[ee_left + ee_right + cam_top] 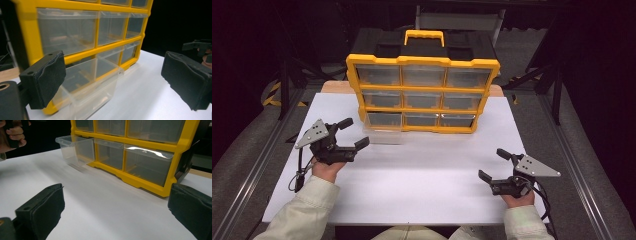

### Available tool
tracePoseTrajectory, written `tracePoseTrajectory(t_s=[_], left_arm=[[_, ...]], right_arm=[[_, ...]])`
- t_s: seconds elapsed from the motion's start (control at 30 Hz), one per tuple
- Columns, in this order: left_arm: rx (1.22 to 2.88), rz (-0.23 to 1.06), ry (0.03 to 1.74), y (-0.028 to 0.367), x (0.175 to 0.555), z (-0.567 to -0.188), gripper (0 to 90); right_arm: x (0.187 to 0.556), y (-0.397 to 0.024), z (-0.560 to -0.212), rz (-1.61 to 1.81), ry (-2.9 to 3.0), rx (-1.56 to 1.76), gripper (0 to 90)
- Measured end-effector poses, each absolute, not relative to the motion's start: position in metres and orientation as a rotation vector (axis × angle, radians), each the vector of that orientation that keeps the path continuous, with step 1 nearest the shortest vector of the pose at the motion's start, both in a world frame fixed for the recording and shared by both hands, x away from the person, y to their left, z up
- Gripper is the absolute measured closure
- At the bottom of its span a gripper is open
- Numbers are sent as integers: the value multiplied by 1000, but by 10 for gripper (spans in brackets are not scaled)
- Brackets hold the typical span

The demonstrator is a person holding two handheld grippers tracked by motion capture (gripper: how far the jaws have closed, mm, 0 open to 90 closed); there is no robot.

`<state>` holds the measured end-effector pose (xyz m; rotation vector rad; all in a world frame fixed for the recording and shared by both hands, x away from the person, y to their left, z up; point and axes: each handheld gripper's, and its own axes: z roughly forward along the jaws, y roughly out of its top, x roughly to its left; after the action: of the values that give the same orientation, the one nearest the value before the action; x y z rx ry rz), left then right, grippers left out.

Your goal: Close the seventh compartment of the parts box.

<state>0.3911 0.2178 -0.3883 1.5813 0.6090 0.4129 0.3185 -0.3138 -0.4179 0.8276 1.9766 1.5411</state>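
- A yellow organiser cabinet (422,95) with clear drawers in three rows of three stands upright at the far side of the white table (422,185). It has a yellow handle (424,36) on its black top.
- The bottom-left drawer (383,128) is pulled out of the cabinet toward the person. It rests on the table surface and looks empty; the other drawers sit closed in the frame.
- The left gripper (351,134) is held just beside the pulled drawer, at its left. Its jaws stand wide apart and hold nothing.
- In the left gripper view the drawer (87,85) lies between the two black pads (47,77), closer to the left one, with no contact.
- The right gripper (494,164) is near the front right part of the table, well apart from the cabinet. Its jaws are also spread wide and empty.
- In the right gripper view the open drawer (75,148) is far off, next to the person's left hand (12,135).
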Motion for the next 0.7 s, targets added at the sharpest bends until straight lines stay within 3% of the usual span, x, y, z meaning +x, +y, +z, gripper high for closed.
tracePoseTrajectory(t_s=[0.13,0.27,0.5,0.57,0.7], left_arm=[[1585,395,590,211,395,-389,86],[1576,356,569,210,397,-389,164],[1603,350,519,206,396,-389,766],[1624,341,515,205,396,-389,894],[1671,325,522,202,399,-389,895]], right_arm=[[319,-314,-418,1546,1979,826,14],[318,-314,-418,1547,1978,826,14],[318,-314,-418,1543,1982,826,14],[318,-314,-418,1542,1982,826,14],[319,-314,-418,1543,1984,826,14]])
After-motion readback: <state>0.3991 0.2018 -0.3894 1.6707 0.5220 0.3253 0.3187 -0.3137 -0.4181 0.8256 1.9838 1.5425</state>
